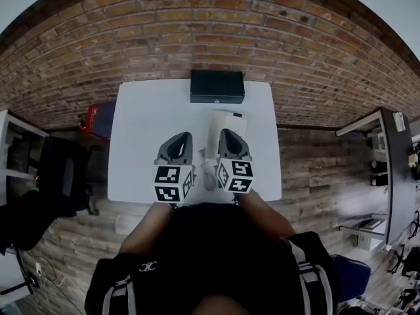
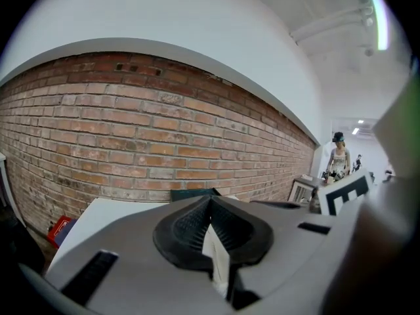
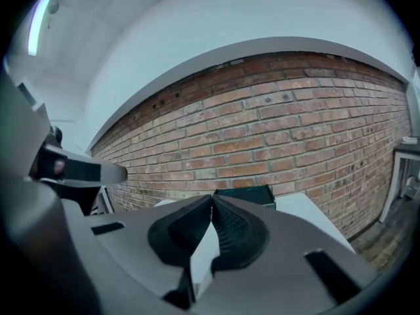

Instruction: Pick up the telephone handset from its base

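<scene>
Looking steeply down on a white table [image 1: 134, 143] set against a brick wall [image 1: 197, 31]. Seeing the telephone [image 1: 222, 128] just right of frame centre, lying on the table, white on white, with its long axis running from upper right to lower left. Can't separate handset from base at this size. Not gripped by anything. Spotting a black box [image 1: 217, 86] at the table's far edge, just above the telephone and apart from it.

Holding the left gripper [image 1: 184, 136] at lower centre, just beside the telephone's left edge, no contact visible. Clenched on nothing: in the left gripper view, ribbed pads [image 2: 187, 227] meeting at the tips, with only a white sliver showing through the gap lower down. Pointing toward the brick wall, with the black box's top edge peeking over the jaws.

Holding the right gripper [image 1: 227, 132] just right of the left one, tip overlapping the telephone's near end in the head view. Can't tell whether touching it or above it. Same state, clamped together and empty: pads [image 3: 233, 228] pressed tip to tip in the right gripper view, aimed at the black box and the wall.

Marker cubes [image 1: 174, 182] at bottom centre, over the table's near edge. Noting a red item [image 1: 95, 120] on the floor, left of the table. Catching a person [image 2: 338, 157] standing far off at the right of the left gripper view.
</scene>
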`<state>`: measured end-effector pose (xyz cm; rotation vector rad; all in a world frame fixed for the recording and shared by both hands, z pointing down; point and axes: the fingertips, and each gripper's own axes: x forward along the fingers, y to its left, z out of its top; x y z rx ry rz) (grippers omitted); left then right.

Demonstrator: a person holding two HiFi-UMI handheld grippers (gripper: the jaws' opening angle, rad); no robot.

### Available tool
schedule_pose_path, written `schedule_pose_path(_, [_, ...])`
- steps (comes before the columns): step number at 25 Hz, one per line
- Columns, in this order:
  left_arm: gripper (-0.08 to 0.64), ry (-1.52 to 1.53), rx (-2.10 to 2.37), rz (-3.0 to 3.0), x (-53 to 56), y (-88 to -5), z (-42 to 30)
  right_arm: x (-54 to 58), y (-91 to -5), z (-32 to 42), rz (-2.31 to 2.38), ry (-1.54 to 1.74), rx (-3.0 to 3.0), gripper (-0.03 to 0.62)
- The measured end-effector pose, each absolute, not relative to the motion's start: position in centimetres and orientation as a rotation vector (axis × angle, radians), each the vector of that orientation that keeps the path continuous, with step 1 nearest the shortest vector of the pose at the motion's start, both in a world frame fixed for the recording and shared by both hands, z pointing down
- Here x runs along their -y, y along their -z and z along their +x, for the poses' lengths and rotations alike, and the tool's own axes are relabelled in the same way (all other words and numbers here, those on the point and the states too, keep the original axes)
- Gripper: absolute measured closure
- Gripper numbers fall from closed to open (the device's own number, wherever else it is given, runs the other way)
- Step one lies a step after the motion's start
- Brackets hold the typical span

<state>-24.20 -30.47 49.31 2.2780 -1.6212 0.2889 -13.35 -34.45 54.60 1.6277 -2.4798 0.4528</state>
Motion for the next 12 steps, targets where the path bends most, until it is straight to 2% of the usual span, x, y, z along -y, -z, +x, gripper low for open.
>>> schedule_pose_path(5, [0.558, -0.311, 1.607, 2.292, 30.5, -49.6, -26.0, 36.1, -58.3, -13.9, 1.678, -0.505, 2.359, 0.587])
schedule_pose_path(7, [0.558, -0.32, 1.601, 2.29, 30.5, -49.9, -27.0, 36.4, -59.4, -14.0, 1.698, -0.542, 2.308, 0.566])
schedule_pose_path(9, [0.558, -0.326, 1.59, 2.289, 30.4, -50.1, -27.7, 36.6, -60.5, -14.3, 1.719, -0.571, 2.256, 0.519])
schedule_pose_path(12, [0.558, -0.334, 1.567, 2.292, 30.2, -50.5, -28.2, 36.9, -61.9, -14.8, 1.735, -0.582, 2.19, 0.501])
